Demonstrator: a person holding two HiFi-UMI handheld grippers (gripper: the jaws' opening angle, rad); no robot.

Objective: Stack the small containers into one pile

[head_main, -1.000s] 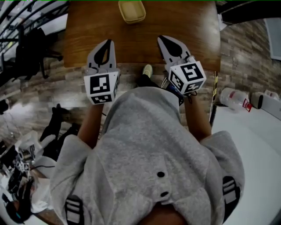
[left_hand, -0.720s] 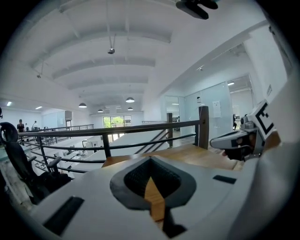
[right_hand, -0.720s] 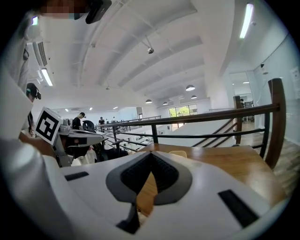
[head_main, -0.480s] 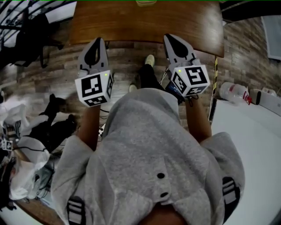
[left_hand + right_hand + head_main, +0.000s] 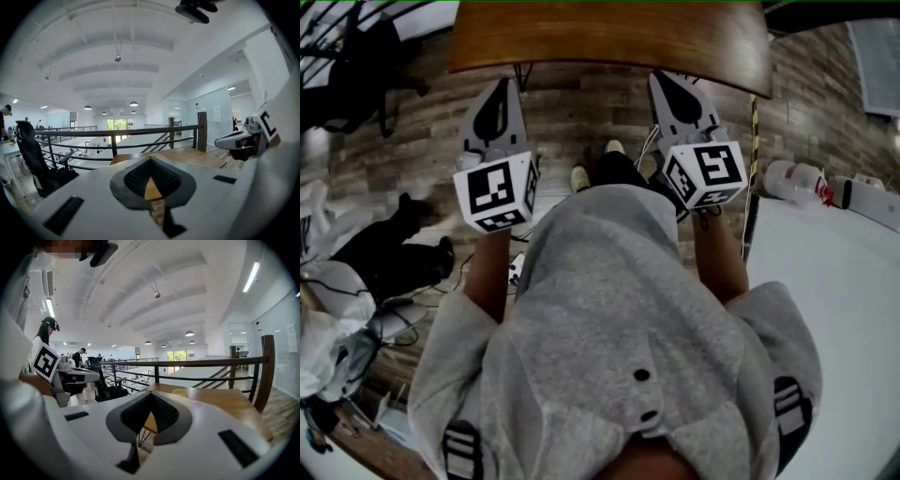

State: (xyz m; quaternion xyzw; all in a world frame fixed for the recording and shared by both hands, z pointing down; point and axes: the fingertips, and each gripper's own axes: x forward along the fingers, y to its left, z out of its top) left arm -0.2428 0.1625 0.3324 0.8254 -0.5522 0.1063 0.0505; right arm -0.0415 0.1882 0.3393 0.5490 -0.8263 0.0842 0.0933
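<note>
Right gripper (image 5: 150, 393), shut: only its view shows container (image 5: 180, 392).

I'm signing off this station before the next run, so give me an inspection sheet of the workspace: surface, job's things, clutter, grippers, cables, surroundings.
Surface: wooden table, bare in the strip the head view shows.
Job's things: one yellowish container on the table; whether it is a pile cannot be told.
Clutter: white bags and a dark bag on the floor at left; a bottle at right.
Grippers: left gripper and right gripper both shut, empty, held short of the table's edge.
Cables: loose cables on the floor at left.
Surroundings: railing behind the table; a standing person beyond.
</note>
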